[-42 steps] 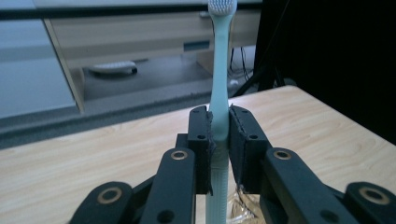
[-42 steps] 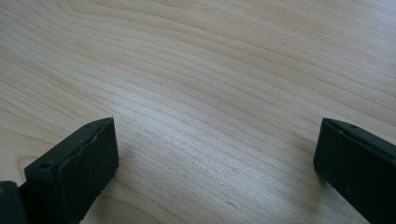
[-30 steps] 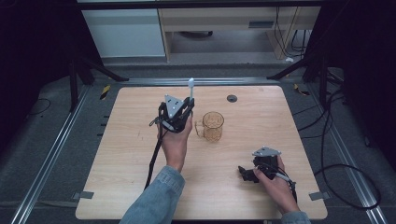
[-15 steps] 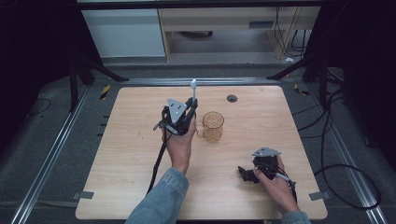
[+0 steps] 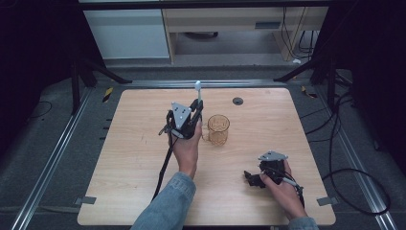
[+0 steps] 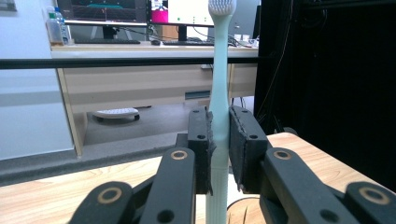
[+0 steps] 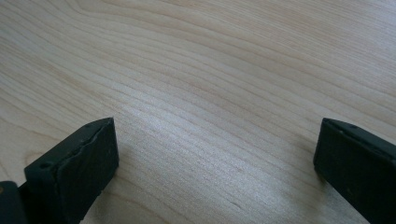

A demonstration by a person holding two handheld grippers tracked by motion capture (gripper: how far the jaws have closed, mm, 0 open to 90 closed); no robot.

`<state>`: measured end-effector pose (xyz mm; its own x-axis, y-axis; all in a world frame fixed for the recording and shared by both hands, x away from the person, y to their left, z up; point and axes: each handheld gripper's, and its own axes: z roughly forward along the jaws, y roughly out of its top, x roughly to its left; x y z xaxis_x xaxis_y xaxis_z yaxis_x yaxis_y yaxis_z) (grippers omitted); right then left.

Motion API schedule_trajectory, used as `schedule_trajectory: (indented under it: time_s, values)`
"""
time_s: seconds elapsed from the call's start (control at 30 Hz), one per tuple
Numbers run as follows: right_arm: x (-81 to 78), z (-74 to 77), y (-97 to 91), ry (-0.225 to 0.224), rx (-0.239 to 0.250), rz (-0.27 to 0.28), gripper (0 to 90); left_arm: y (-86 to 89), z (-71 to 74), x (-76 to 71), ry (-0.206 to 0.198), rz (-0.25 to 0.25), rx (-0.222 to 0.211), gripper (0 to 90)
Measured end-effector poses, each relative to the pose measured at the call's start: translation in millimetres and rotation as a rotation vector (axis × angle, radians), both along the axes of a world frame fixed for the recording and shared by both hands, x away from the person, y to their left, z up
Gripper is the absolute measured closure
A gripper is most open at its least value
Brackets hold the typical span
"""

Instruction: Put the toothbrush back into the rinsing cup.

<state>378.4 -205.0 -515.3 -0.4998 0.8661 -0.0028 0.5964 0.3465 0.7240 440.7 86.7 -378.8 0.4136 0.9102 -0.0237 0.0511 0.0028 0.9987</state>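
Black pads (image 6: 205, 149) of your left gripper (image 6: 218, 149) are clamped on a pale green toothbrush (image 6: 218, 93), one pad on each side of the handle. The brush stands upright between them, white bristles at the top, the lower handle running down past the jaws. From the high view, your left gripper (image 5: 190, 117) is up over the middle of the table (image 5: 129, 158), your left hand (image 5: 186, 148) wrapped round its body, denim sleeve (image 5: 167, 203) coming in from the bottom edge. The toothbrush (image 5: 197, 93) pokes out beyond the jaws toward the far side. Just right of that gripper sits an amber cup (image 5: 218, 129), see-through, upright on the wood; whether gripper and cup touch is hard to say from up here. Farther back there's a small dark disc (image 5: 238, 101) near the far edge.

Now your right side: the right gripper (image 7: 215, 154) has its jaws spread wide, bare wood grain between them, and they look to be resting on or just above the table (image 7: 210, 70). In the high view your right gripper (image 5: 258, 176) is low at the near right, held by your right hand (image 5: 282, 184), well apart from the cup. Cables (image 5: 165, 163) trail off toward you.
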Motion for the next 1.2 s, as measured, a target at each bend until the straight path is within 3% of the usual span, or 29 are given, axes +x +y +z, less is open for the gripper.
schedule_trajectory:
  time_s: [0.4, 0.47, 0.6, 0.77, 1.2]
  values:
    - [0.0, 0.1, -0.1, 0.000, -0.001, 0.006, 0.4, -0.3, -7.0, 5.7, -0.016, 0.023, -0.025, 78.6]
    - [0.1, 0.1, -0.2, -0.002, -0.002, 0.008, 0.3, -1.3, -9.6, 9.2, -0.005, 0.018, -0.039, 78.6]
    - [0.1, 0.1, -0.3, -0.002, -0.004, 0.009, 0.3, -1.8, -10.3, 11.9, -0.013, 0.008, -0.019, 78.6]
    - [0.1, 0.1, -0.2, -0.002, -0.003, 0.009, 0.3, 2.3, -10.9, 15.9, -0.017, -0.025, -0.030, 78.6]
    - [0.1, 0.0, -0.1, -0.003, -0.001, 0.010, 0.3, 2.0, -23.2, 20.2, -0.018, -0.030, -0.036, 78.6]
